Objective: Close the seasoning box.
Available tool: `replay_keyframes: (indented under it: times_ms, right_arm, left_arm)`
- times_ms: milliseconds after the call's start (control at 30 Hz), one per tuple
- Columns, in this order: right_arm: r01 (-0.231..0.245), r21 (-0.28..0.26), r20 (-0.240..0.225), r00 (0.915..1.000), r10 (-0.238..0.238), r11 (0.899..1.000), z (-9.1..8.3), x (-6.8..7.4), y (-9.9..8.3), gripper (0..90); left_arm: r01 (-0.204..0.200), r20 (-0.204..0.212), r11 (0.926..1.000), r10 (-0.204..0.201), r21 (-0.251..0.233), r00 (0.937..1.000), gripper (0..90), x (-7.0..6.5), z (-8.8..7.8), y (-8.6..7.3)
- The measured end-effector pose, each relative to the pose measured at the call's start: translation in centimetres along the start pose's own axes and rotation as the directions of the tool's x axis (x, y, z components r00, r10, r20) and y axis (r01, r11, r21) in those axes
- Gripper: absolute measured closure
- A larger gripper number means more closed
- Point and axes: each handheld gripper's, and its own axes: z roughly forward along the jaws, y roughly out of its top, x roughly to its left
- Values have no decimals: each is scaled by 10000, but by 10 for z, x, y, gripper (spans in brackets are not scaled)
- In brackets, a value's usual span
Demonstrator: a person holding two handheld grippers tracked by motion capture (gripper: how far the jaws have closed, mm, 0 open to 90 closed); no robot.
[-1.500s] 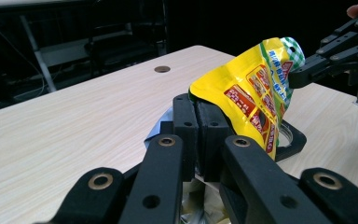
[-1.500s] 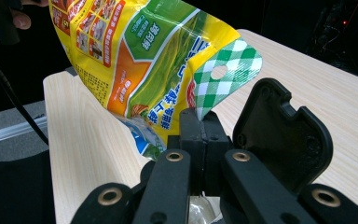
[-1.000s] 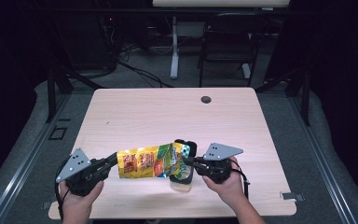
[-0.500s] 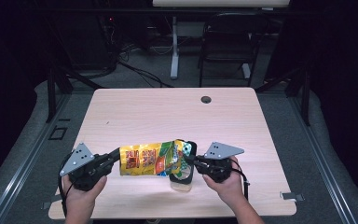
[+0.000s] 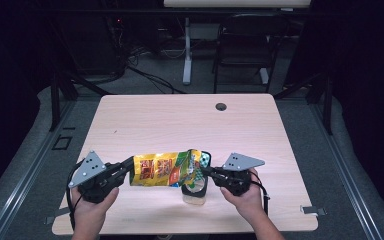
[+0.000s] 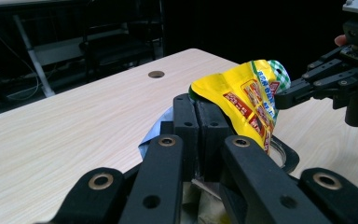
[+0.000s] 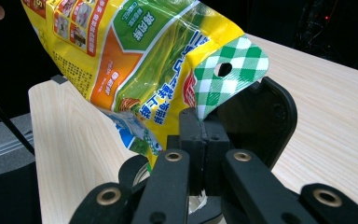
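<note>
While the left tongs (image 5: 125, 168) clamp the yellow snack bag (image 5: 162, 170) at its left end, hardly shifted from a moment ago, the right tongs (image 5: 206, 172) pinch its checkered end, holding it above the jar (image 5: 195, 192) on the desk (image 5: 180, 120), likely for pouring.

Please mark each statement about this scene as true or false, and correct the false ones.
1. Both grippers are shut on the bag. True: the left gripper pinches one end, the right gripper the other.
2. The bag lies flat on the table. False: it is held up, stretched between the grippers.
3. A jar stands below the bag's right end. True.
4. The jar has its lid on. False: its mouth looks open.
5. The bag is mostly blue. False: mostly yellow, with green.
</note>
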Motion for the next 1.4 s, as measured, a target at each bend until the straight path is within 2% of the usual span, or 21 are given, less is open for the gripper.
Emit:
replay_keyframes:
  times_ms: [800,1400]
  right_arm:
    - [-53,14,-66,10000,53,10000,0,1,-1,900]
    - [-92,109,-32,10000,93,9999,-1,1,-2,900]
  left_arm:
    - [178,95,9998,-177,-112,9998,883,1,1,-1]
    - [165,111,9997,-164,-154,9998,883,-1,2,1]
